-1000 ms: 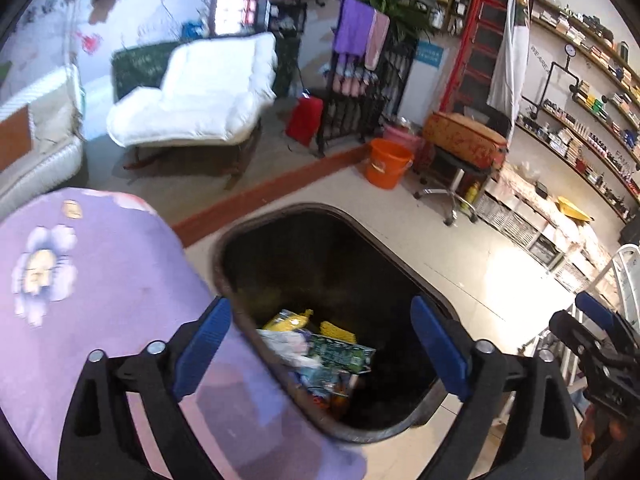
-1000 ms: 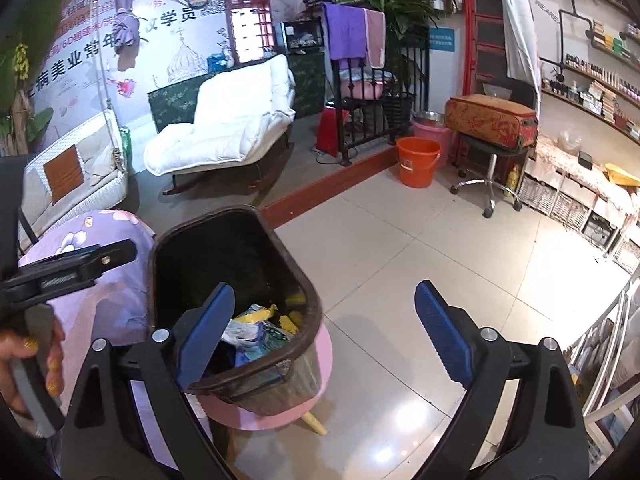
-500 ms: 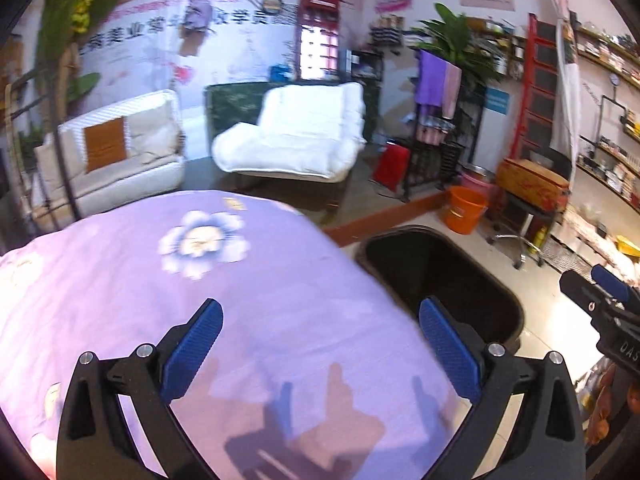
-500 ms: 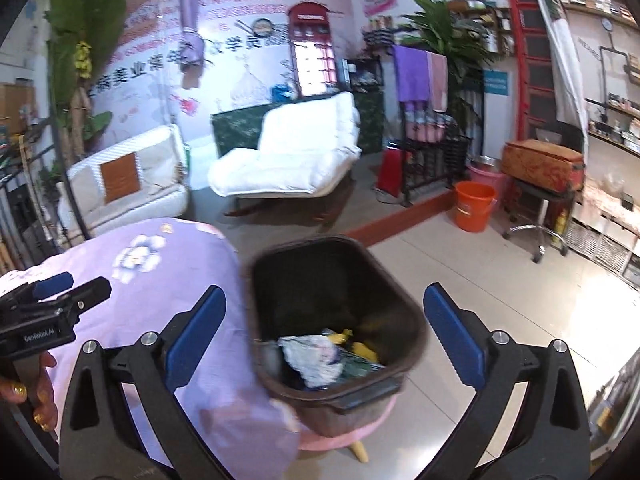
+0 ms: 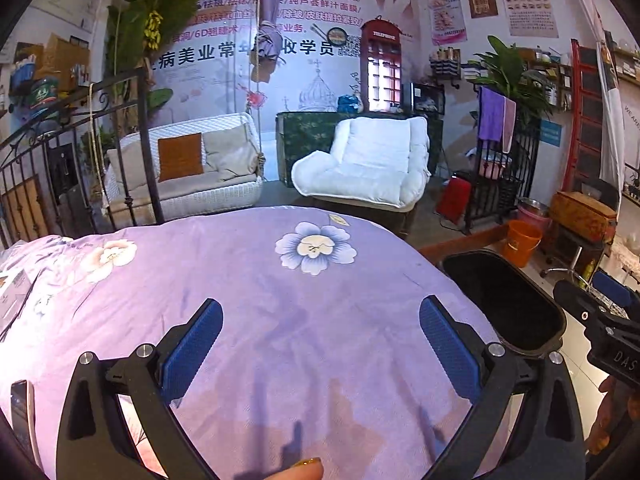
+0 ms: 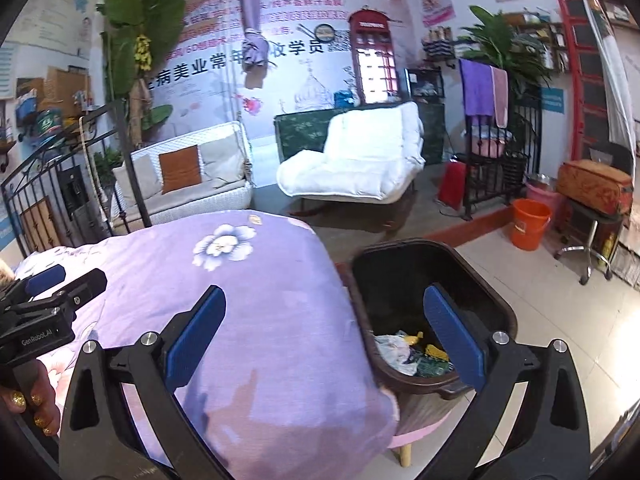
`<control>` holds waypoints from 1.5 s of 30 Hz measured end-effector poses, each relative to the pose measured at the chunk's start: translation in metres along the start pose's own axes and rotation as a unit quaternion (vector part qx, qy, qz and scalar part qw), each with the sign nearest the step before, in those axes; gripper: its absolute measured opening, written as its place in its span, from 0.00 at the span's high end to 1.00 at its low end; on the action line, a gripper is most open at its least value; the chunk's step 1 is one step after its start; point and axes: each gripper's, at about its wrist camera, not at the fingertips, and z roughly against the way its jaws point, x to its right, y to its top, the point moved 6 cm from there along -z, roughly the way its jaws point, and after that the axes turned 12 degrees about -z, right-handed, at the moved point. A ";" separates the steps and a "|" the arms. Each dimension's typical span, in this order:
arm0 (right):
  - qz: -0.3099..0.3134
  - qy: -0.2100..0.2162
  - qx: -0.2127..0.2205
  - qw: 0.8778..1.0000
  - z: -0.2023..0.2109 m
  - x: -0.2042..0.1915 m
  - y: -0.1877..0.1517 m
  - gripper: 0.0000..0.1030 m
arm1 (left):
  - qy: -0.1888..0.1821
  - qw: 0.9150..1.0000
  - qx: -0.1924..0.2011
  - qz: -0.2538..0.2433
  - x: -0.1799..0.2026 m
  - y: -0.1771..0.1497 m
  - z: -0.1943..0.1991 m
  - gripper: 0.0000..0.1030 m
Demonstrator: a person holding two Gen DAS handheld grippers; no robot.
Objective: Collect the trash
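Note:
A dark brown trash bin (image 6: 476, 276) stands beside the bed on a pink stool (image 6: 416, 428), with crumpled white paper and yellow and green wrappers (image 6: 412, 354) inside. In the left wrist view the same bin (image 5: 532, 300) shows at the right, its inside dark. My left gripper (image 5: 320, 344) is open over the purple flowered bedspread (image 5: 280, 300), nothing between its blue pads (image 5: 192, 344). My right gripper (image 6: 324, 338) is also open and empty, straddling the bed's edge and the bin. Each gripper appears at the side of the other's view.
A small white box (image 5: 12, 296) and a phone (image 5: 22, 412) lie at the bed's left edge. Behind stand a white armchair (image 5: 368, 164), a swing sofa (image 5: 192, 176), an iron rail (image 5: 60, 168), an orange bucket (image 6: 530, 224) and a stool on tiled floor.
Both views have swung left and up, from the bin toward the bed. The bin has slid to the right in each view. Both grippers stayed open and empty.

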 end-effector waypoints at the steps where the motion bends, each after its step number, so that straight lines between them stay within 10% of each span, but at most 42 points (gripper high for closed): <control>1: 0.000 0.004 0.001 1.000 0.001 -0.003 -0.001 0.05 | 0.003 1.000 0.003 0.002 -0.003 -0.002 0.004 0.05; 45: 0.023 0.021 0.010 0.999 0.015 -0.039 -0.017 0.05 | 0.024 0.999 0.021 0.027 -0.024 -0.019 0.027 0.05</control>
